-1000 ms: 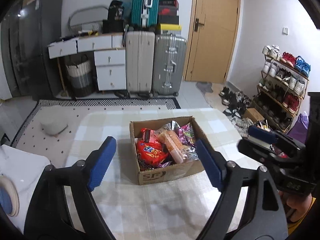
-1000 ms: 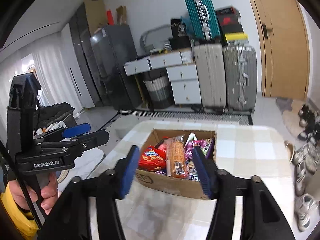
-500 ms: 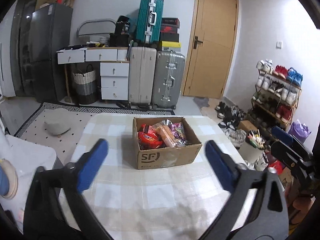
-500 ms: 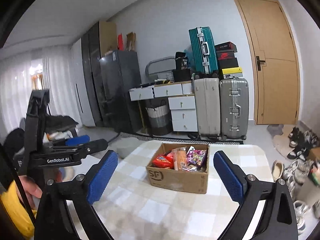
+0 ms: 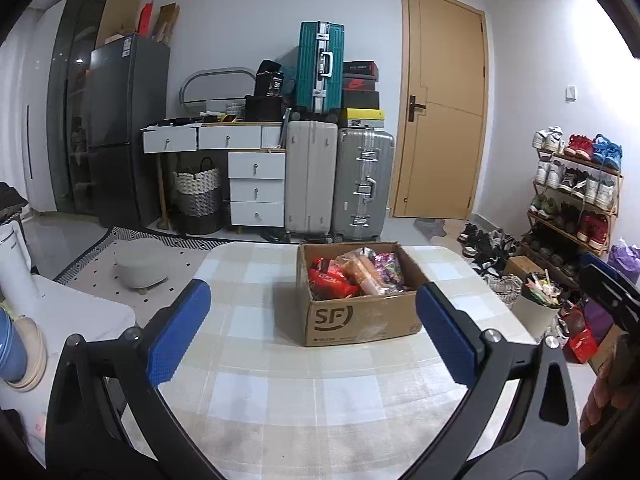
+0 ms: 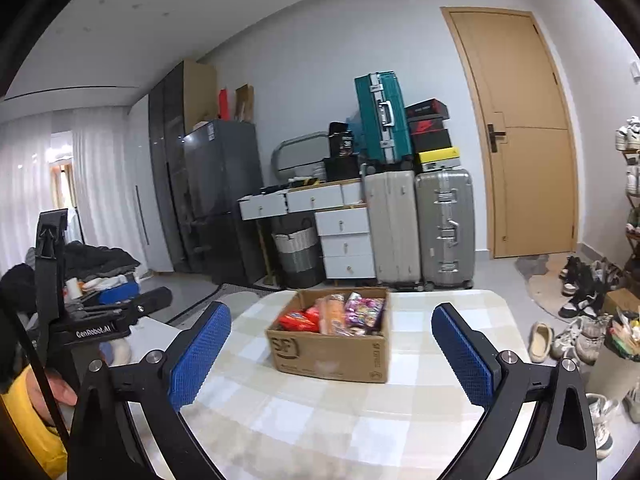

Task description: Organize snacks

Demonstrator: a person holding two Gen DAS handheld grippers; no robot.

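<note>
Both your grippers are spread wide and hold nothing: left gripper (image 5: pixel 310 320), right gripper (image 6: pixel 331 352). The cardboard box (image 5: pixel 360 318) sits dead ahead of both tools on the checked table (image 5: pixel 280 392), between the blue pads (image 5: pixel 178 336) in each wrist view, well beyond the tips. The snacks (image 5: pixel 352 276) all lie heaped inside the box: red packet, orange pack, purple wrappers. No packets show on the cloth around it. Step in hand: judgement only, both tools hang back from the box with nothing held. That fits snacks waiting to be pulled out and sorted, or snacks already gathered in. I can't settle which, so no next move is called from this frame
</note>
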